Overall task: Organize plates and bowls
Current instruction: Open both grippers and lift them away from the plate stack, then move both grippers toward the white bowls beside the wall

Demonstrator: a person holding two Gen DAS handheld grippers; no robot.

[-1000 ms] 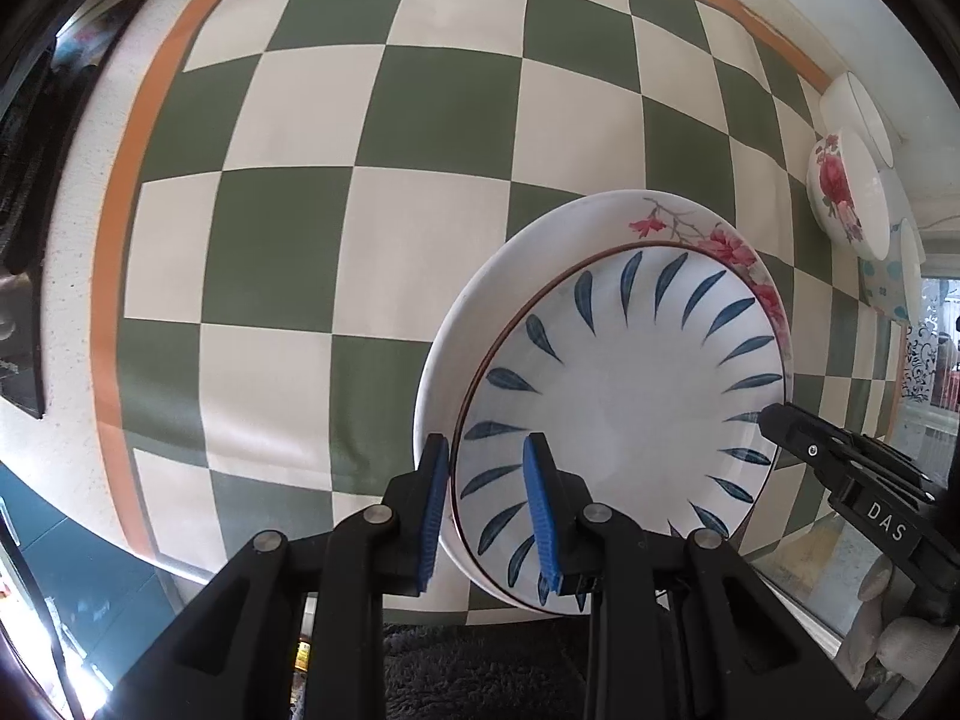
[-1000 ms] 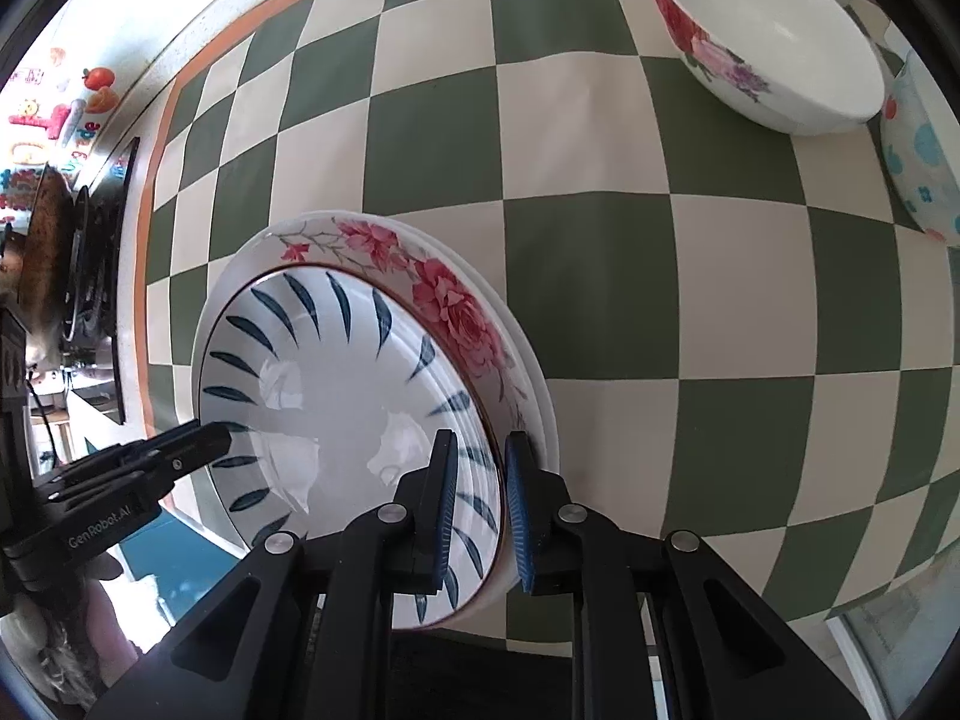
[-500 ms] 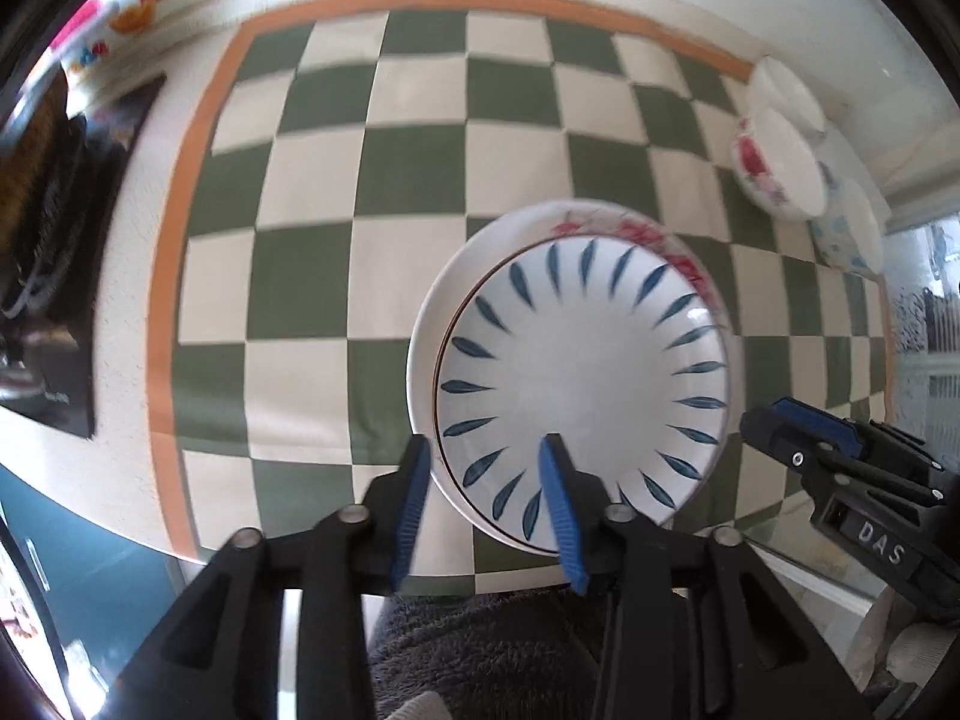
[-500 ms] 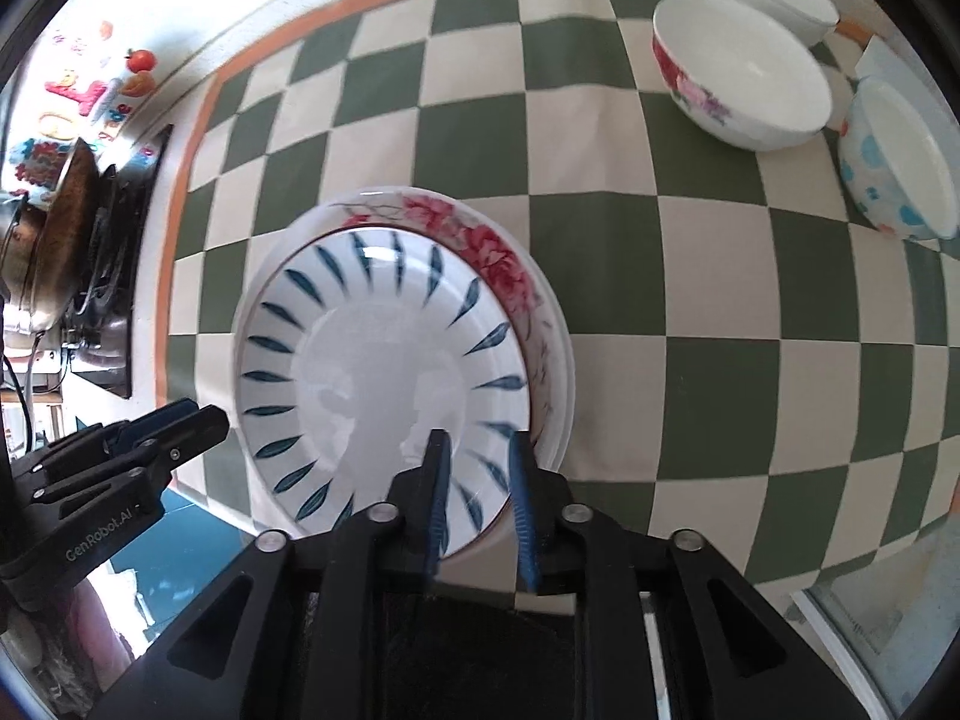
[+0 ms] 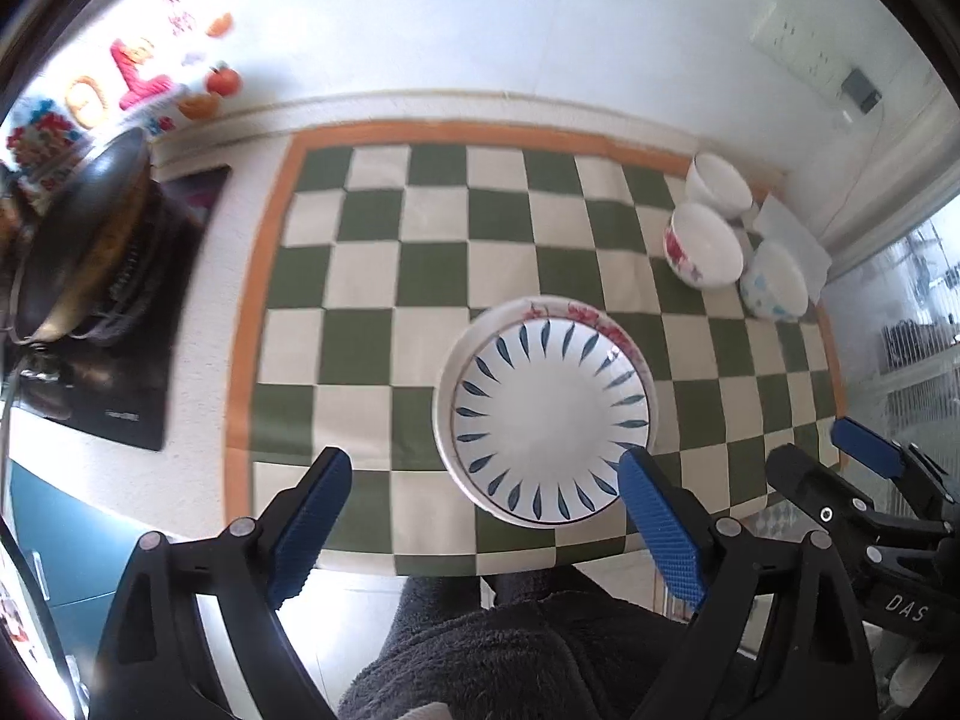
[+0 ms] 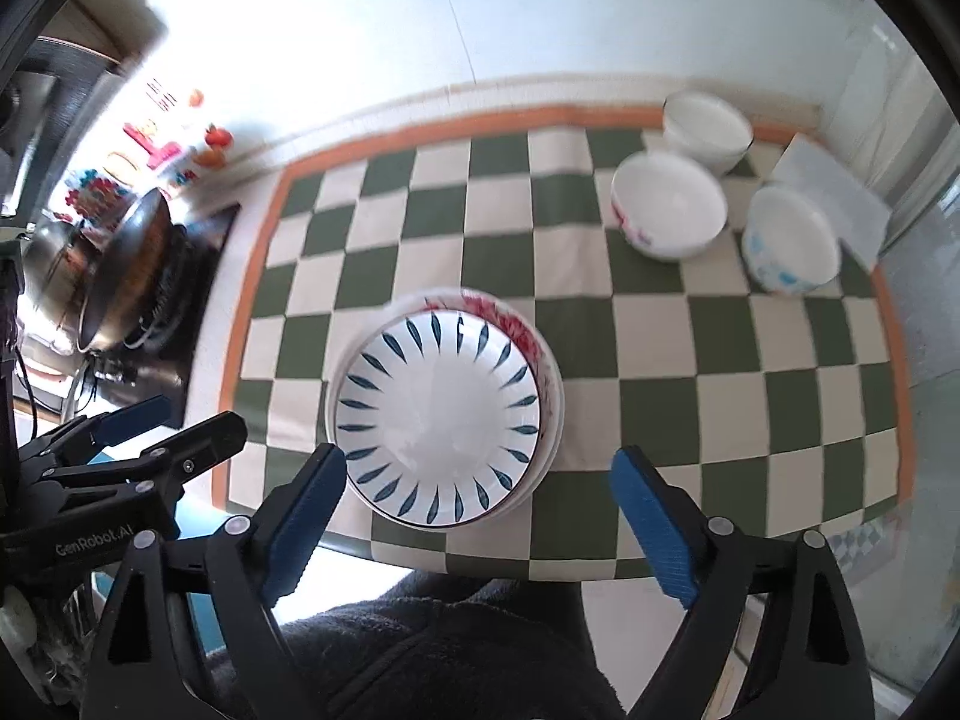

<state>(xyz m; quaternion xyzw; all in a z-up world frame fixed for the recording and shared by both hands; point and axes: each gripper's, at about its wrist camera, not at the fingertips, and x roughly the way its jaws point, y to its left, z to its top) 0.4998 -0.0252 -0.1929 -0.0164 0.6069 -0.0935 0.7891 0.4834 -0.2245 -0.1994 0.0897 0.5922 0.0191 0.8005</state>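
Both claws are letting go: the left gripper [image 5: 486, 510] has its blue pads spreading wide with nothing pressed between them, and the right gripper [image 6: 477, 510] is opening the same way, empty. Below them the blue-leaf plate [image 5: 549, 414] sits on top of the rose-rimmed plate [image 5: 591, 319], the two stacked near the front edge of the checkered cloth [image 5: 372, 276], so I'd judge the plate-stacking step done and the hands free for the bowls. Those stand well apart from the stack, at the far right corner of the cloth: a plain white bowl [image 6: 708, 123] farthest back, a rose-patterned bowl [image 6: 669, 204] just in front of it, and a blue-dotted bowl [image 6: 792, 246] to its right, all upright and close together. The next move, to my eye, calls for reaching far and right and taking one bowl by its rim to nest it in another. Both grippers point steeply down at the counter from high above, side by side. A wok [image 5: 78, 240] sits on the stove at the left.
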